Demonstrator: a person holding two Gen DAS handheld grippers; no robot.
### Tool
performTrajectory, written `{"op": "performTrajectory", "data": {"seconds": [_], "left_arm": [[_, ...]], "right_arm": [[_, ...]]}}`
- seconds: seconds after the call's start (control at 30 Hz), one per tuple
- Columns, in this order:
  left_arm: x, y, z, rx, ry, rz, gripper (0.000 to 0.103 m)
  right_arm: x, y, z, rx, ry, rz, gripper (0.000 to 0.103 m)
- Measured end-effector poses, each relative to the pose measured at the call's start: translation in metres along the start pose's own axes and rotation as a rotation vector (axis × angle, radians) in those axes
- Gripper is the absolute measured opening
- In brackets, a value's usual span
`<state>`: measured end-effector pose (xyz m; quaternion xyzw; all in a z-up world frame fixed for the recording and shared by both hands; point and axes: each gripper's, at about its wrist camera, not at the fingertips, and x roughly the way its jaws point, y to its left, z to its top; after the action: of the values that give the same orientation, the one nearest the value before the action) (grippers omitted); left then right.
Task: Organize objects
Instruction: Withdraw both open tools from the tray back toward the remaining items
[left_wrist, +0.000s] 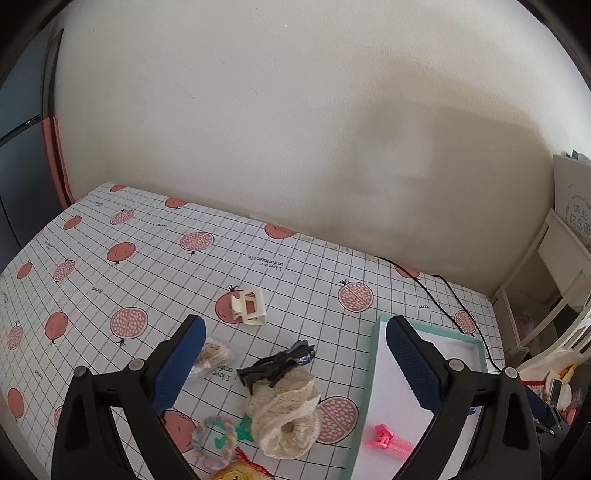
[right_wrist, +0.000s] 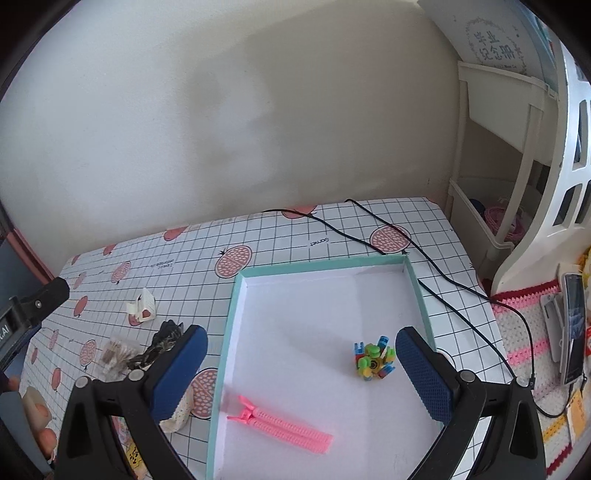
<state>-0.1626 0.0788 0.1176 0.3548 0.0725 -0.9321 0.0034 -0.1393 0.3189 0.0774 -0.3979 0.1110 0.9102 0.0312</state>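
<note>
A mint-edged white tray (right_wrist: 236, 317) (left_wrist: 373, 354) lies on the table; inside it are a pink zipper clip (right_wrist: 284, 424) (left_wrist: 391, 441) and a small multicoloured block toy (right_wrist: 373, 360). My right gripper (right_wrist: 301, 356) hovers open above the tray, holding nothing. To the tray's left, my left gripper (left_wrist: 295, 347) hangs open over loose accessories: a black hair clip (left_wrist: 275, 363), a cream lace scrunchie (left_wrist: 286, 417), a cream claw clip (left_wrist: 249, 304), a clear packet (left_wrist: 212, 356), and a pastel hair tie (left_wrist: 216, 439).
The table wears a grid cloth with pomegranate prints (left_wrist: 147, 258) and ends at a beige wall. A black cable (right_wrist: 443, 277) runs past the tray's far right side. A white shelf (right_wrist: 495, 155) and a phone (right_wrist: 572, 325) stand at the right. A person's fingers (right_wrist: 44, 435) show at the left edge.
</note>
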Motion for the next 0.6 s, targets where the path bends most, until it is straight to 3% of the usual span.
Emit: {"op": "performTrajectory", "data": {"seconds": [0.3, 0.6], "left_arm": [[-0.017, 0.05, -0.001, -0.04, -0.018, 0.027, 0.098], [-0.022, 0.11, -0.018, -0.108, 0.018, 0.067, 0.098]], "right_arm": [[-0.007, 0.055, -0.012, -0.067, 0.014, 0.09, 0.103], [0.009, 0.108, -0.036, -0.109, 0.117, 0.153, 0.103]]}}
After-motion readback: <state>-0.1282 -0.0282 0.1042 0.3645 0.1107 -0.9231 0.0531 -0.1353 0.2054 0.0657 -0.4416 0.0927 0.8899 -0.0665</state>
